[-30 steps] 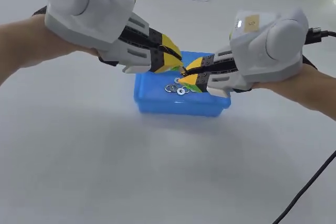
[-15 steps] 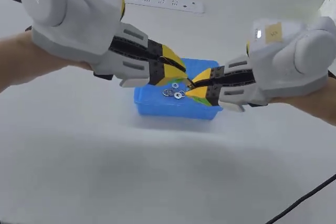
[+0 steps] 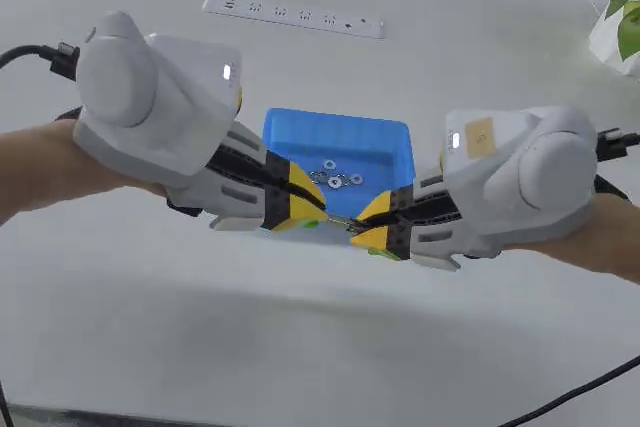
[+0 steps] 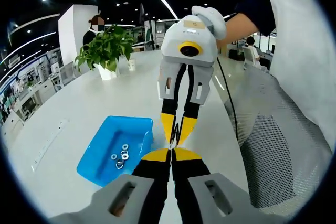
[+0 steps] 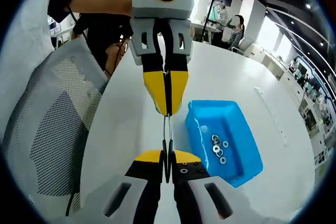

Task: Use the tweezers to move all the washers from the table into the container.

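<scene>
Right gripper view: right claw (image 5: 167, 154) clamps tweezers (image 5: 167, 132), pointing at closed left claw (image 5: 168, 112).

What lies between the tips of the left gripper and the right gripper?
The tweezers: the thin metal pair spans the gap from the right gripper to the left gripper, tip to tip. The right gripper view shows this most clearly.

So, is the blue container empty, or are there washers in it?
Not empty: several washers lie clustered on the floor of the blue container, in all three views.
</scene>
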`<state>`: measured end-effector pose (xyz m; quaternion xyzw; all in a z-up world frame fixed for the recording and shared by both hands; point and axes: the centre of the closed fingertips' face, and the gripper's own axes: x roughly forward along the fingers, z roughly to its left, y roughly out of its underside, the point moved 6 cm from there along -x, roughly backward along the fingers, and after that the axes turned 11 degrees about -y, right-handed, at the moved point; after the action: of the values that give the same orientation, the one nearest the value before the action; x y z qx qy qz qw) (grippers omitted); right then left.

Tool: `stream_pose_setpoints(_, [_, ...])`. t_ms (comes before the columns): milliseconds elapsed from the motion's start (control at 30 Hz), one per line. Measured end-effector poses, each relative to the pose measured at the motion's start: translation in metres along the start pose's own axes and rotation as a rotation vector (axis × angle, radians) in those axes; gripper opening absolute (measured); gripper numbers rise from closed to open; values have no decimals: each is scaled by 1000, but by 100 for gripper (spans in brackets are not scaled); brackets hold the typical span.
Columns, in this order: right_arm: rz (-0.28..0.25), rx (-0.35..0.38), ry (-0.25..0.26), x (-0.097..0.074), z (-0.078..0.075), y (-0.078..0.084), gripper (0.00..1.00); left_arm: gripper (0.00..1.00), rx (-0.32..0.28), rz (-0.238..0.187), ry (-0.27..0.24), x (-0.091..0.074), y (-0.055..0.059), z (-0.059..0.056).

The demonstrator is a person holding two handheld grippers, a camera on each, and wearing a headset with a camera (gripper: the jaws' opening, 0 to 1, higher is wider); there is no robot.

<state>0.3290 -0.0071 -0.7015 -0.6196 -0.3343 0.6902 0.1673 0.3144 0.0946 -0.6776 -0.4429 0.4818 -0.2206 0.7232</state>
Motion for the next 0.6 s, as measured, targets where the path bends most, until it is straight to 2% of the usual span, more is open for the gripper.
stream_pose_setpoints(167, [7,26,-7,6,0,8,7,4,-54,15,5,7,19,-2])
stream_pose_setpoints(200, [19,31,-10,10,-1,12,7,4,-52,38,0,10,27,-3])
stream_pose_setpoints(267, [23,42,-15,14,-2,18,7,4,-74,53,0,14,37,-5])
stream_pose_setpoints(500, [30,59,-43,27,-1,32,7,4,-101,75,-8,22,51,-7])
stream_pose_setpoints(600, [80,16,-50,31,-1,38,7,5,-107,86,-31,25,54,-4])
